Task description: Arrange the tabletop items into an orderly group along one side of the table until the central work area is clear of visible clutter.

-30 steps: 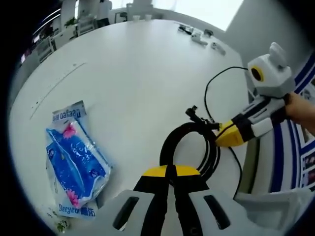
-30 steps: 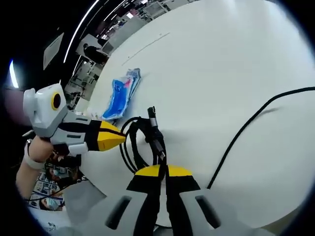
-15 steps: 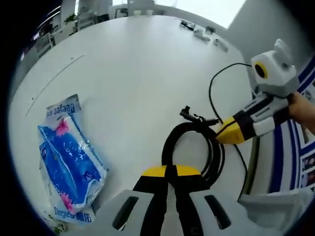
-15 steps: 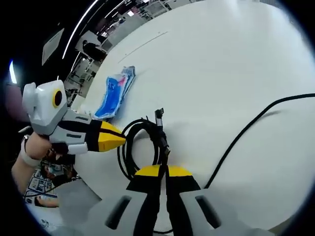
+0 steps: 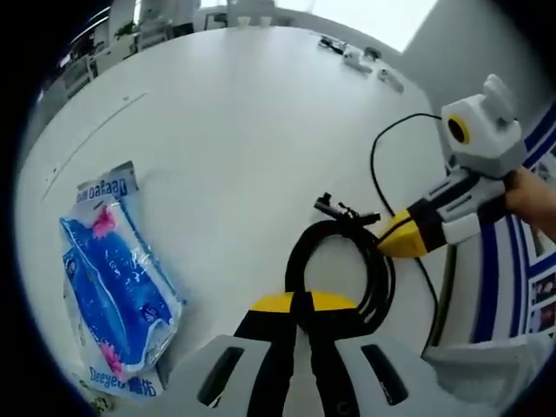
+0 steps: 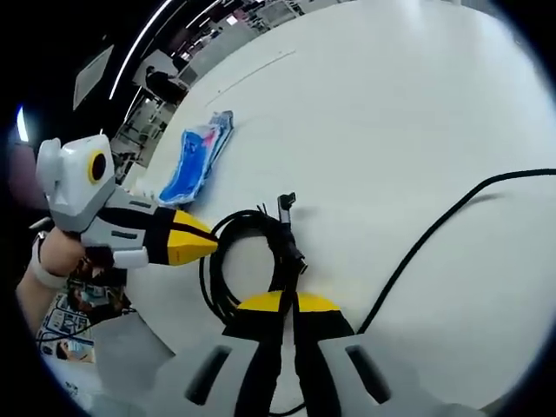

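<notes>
White desk (image 5: pixel 234 130) spreads wide. Left gripper view: left tongs (image 5: pixel 302 301) at 6 o'clock, closed on the black coiled cable (image 5: pixel 340 261); a blue plastic packet (image 5: pixel 113 282) lies at 8 o'clock. Right tongs (image 5: pixel 391 243) reach in from 3 o'clock, held by a hand (image 5: pixel 532 200).

Right gripper view: right tongs (image 6: pixel 289 302) pinch the coiled cable (image 6: pixel 248 261); left tongs (image 6: pixel 204 246) enter at 9 o'clock.

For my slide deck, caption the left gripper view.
Both grippers pinch a coiled black cable beside a blue packet on a white table.
</notes>
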A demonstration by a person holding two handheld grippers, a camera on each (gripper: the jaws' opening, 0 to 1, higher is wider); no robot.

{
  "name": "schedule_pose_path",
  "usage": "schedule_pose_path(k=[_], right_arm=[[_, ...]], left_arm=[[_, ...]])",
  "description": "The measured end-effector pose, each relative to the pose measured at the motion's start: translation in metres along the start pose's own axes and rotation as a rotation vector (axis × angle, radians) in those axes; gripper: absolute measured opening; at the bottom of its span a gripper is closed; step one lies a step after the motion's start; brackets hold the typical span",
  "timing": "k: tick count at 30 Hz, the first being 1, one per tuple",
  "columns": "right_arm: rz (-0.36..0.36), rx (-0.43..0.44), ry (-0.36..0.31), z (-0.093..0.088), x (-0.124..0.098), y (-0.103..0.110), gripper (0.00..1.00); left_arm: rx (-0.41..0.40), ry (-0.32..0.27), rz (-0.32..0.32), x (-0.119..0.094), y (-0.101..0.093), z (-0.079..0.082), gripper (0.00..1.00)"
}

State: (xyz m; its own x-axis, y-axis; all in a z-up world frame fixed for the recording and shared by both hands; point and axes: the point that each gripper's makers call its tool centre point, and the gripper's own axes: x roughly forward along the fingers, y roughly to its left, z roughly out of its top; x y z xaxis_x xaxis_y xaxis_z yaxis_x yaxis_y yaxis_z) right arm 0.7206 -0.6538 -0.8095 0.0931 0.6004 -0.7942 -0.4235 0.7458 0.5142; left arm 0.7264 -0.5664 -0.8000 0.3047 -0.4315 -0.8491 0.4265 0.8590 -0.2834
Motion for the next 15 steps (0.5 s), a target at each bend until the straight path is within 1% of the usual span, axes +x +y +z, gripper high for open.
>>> schedule_pose_path(k=[5, 10, 12, 14, 15], right_arm=[[0.001, -0.004, 0.009, 0.0020, 0.0006, -0.0019, 0.00], [-0.002, -0.009, 0.019, -0.0012, -0.0005, -0.0015, 0.00], [0.001, -0.005, 0.032, -0.0039, -0.0012, -0.0008, 0.00], [-0.004, -0.023, 0.021, -0.0030, -0.0020, -0.0016, 0.00], [-0.005, -0.016, 0.026, -0.0037, -0.0020, -0.0017, 0.00]], left_arm=[[-0.001, -0.002, -0.002, 0.0008, 0.0005, 0.0003, 0.00], [-0.008, -0.001, -0.009, 0.0012, -0.0012, -0.0008, 0.00], [-0.011, 0.004, -0.015, 0.0006, -0.0028, -0.0023, 0.00], [-0.011, 0.003, -0.020, 0.0007, -0.0039, -0.0028, 0.00], [-0.014, 0.001, -0.021, 0.0008, -0.0046, -0.0032, 0.00]])
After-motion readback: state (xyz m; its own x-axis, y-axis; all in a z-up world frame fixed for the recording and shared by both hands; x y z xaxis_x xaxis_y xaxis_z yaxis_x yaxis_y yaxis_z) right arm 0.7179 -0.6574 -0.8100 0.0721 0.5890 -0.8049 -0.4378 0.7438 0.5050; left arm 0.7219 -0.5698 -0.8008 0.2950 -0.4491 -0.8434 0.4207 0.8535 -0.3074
